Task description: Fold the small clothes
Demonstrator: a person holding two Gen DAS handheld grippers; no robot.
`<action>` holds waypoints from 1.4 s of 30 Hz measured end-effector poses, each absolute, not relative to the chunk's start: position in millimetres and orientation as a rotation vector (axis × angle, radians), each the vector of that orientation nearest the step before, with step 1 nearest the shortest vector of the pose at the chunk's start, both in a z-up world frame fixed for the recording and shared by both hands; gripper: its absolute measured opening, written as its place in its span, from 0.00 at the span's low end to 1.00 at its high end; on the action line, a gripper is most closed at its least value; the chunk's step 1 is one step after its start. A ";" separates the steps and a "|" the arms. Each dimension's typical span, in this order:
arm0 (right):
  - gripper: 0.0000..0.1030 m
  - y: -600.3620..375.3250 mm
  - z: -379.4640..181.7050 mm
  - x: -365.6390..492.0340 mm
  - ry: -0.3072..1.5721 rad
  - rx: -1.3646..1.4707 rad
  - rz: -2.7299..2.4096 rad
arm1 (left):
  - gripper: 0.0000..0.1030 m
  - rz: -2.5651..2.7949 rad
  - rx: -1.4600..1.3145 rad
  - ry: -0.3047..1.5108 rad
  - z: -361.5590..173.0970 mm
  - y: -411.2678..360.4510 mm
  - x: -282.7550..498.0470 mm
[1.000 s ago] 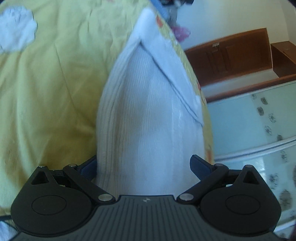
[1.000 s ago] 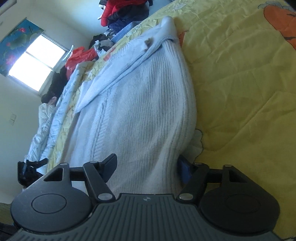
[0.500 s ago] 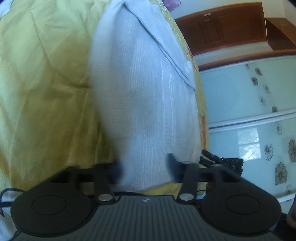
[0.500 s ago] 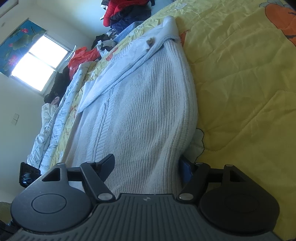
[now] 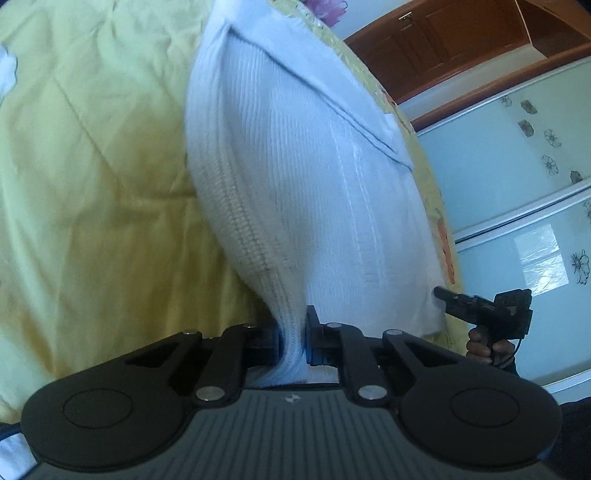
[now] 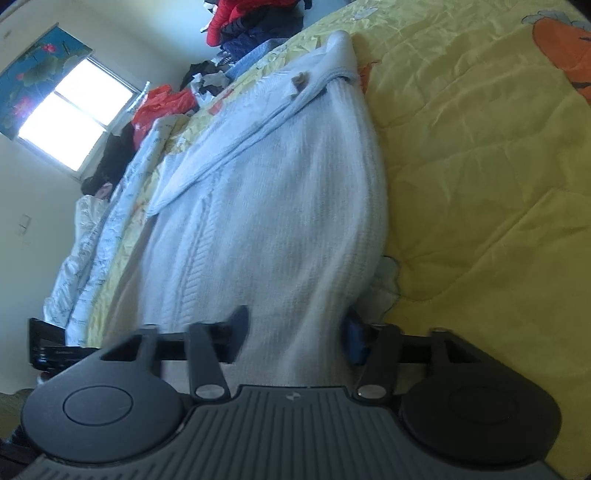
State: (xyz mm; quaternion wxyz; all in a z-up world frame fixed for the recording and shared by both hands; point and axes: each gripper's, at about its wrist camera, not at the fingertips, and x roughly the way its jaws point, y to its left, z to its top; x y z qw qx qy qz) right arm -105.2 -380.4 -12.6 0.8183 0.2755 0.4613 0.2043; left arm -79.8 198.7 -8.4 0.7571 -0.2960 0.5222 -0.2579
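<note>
White ribbed knit garment (image 5: 306, 192) lies flat on the yellow quilt (image 5: 92, 184), running from bottom centre to top centre of both views; a folded flap crosses its upper part. Left gripper (image 5: 293, 341), bottom centre of its view: jaws drawn narrow, pinching the garment's near hem into a bunched ridge. Right gripper (image 6: 291, 338), bottom centre of its view: jaws have just been closing, the near edge of the knit between them; blurred, so whether the pads press the cloth I cannot tell. Right gripper also visible lower right in the left view, a hand (image 5: 487, 345) on its grip. Clothes pile (image 6: 251, 22) top centre, window (image 6: 74, 114) upper left.
</note>
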 end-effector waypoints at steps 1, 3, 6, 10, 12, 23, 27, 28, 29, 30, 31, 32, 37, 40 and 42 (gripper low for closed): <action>0.16 -382.5 -15.3 -104.3 0.997 0.592 0.425 | 0.12 -0.564 -0.642 1.125 -5.9 199.1 -80.6; 0.16 -390.3 -21.0 -104.1 1.003 0.646 0.422 | 0.11 -0.578 -0.640 1.077 3.6 199.8 -83.5; 0.16 -393.0 -20.9 -106.9 0.981 0.683 0.442 | 0.12 -0.608 -0.639 0.970 20.7 200.3 -88.2; 0.16 -395.1 -12.6 -107.7 0.929 0.691 0.466 | 0.12 -0.524 -0.523 0.717 48.9 195.3 -100.8; 0.16 -402.6 -3.7 -109.3 0.855 0.739 0.492 | 0.12 -0.489 -0.403 0.552 67.1 185.4 -114.2; 0.15 -419.8 15.9 -95.8 0.681 0.947 0.607 | 0.12 -0.484 -0.477 0.480 85.0 185.2 -98.5; 0.16 -426.6 19.3 -70.4 0.635 1.010 0.589 | 0.12 -0.445 -0.571 0.471 76.8 197.6 -64.0; 0.16 -429.5 16.9 -62.4 0.626 1.030 0.586 | 0.12 -0.440 -0.587 0.469 76.4 200.6 -52.5; 0.16 -431.8 16.5 -50.1 0.615 1.048 0.585 | 0.12 -0.436 -0.607 0.466 76.9 203.5 -39.0; 0.16 -433.4 17.0 -35.7 0.601 1.065 0.585 | 0.12 -0.436 -0.624 0.461 77.3 205.6 -25.9; 0.16 -433.9 17.9 -24.6 0.591 1.076 0.584 | 0.12 -0.434 -0.639 0.455 78.4 207.2 -11.8; 0.16 -433.6 20.4 -7.3 0.578 1.087 0.587 | 0.12 -0.429 -0.654 0.448 79.8 208.7 5.5; 0.16 -428.8 32.6 78.1 0.533 1.072 0.575 | 0.12 -0.358 -0.642 0.445 79.3 206.0 98.1; 0.15 -426.1 19.2 143.2 0.571 1.095 0.496 | 0.12 -0.298 -0.602 0.487 66.4 196.7 157.1; 0.15 -422.2 2.4 182.0 0.628 1.086 0.414 | 0.12 -0.263 -0.595 0.558 48.7 188.7 191.1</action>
